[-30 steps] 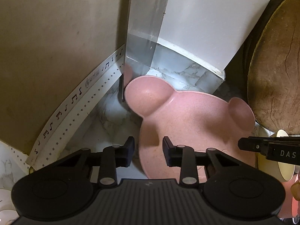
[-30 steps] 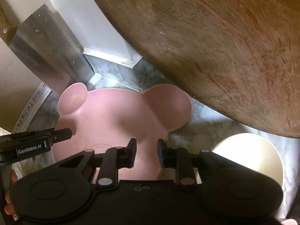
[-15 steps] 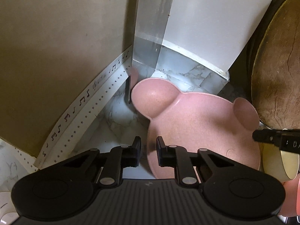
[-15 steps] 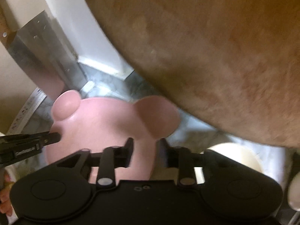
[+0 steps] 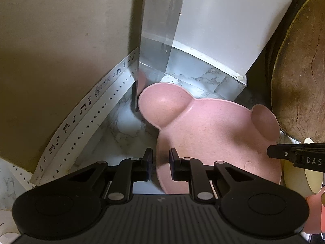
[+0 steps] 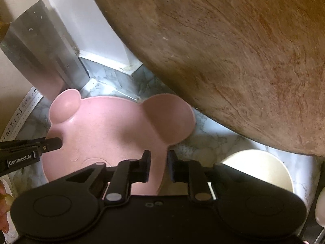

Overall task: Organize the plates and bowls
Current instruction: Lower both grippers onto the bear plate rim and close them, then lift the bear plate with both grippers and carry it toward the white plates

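A pink bear-shaped plate with two round ears (image 5: 213,134) (image 6: 105,130) lies on the marble counter. My left gripper (image 5: 160,162) is shut on the plate's left rim, the rim between its fingers. My right gripper (image 6: 158,165) is shut on the plate's right rim, just below its right ear. Each gripper shows at the edge of the other's view, the right one (image 5: 298,158) and the left one (image 6: 30,150). A cream bowl (image 6: 258,168) stands right of the plate.
A large round wooden board (image 6: 223,40) leans over the counter on the right. A metal cleaver blade (image 5: 158,40) stands against the wall beside the plate's left ear. A white strip with music notes (image 5: 87,126) runs along the wall.
Both grippers' jaws have narrowed onto the plate's rims. The plate has shifted a little to the right in the left wrist view.
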Demonstrator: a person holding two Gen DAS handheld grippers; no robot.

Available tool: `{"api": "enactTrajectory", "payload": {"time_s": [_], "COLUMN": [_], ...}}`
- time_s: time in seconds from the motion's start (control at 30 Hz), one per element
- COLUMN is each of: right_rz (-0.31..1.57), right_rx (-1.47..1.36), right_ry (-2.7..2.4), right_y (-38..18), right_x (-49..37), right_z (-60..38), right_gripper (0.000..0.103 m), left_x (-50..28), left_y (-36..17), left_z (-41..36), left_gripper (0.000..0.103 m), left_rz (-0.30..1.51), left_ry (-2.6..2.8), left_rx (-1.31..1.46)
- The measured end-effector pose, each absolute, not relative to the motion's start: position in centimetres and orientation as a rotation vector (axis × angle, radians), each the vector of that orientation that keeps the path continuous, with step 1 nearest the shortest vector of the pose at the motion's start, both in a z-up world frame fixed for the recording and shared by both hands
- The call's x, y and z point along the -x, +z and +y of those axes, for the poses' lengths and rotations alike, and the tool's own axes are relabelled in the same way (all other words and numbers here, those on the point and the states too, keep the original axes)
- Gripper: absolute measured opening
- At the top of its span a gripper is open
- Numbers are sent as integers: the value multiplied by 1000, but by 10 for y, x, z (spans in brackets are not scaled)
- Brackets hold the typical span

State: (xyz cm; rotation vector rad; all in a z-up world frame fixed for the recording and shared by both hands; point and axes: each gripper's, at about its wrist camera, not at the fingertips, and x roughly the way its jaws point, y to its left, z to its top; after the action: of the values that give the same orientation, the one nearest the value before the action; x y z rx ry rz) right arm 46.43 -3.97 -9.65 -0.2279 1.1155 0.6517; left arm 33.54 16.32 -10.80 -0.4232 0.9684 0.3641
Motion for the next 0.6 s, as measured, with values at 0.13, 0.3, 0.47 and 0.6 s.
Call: {"api": "enactTrajectory", "payload": {"time_s": [0.13,0.3,0.47,0.6], "right_rz": [1104,1080,1050,1031], "right_rx": [233,218,215,208], "right_ry": [644,640,644,659], "right_y": [-96,-94,-86,-76], "right_x": [-463,-460,-451,-439], "right_z": [-42,-48,-52,-56], "right_gripper": [9,5,5,5], "left_x": [-336,-335,-328,-319], "left_y": [-108,-107,-100,-93], "left_z": [161,162,161,162], "left_gripper": [13,12,12,12], "left_rz": [967,965,947,934], "left_ry": [358,354,340,335], "left_rx": [400,416,425,434]}}
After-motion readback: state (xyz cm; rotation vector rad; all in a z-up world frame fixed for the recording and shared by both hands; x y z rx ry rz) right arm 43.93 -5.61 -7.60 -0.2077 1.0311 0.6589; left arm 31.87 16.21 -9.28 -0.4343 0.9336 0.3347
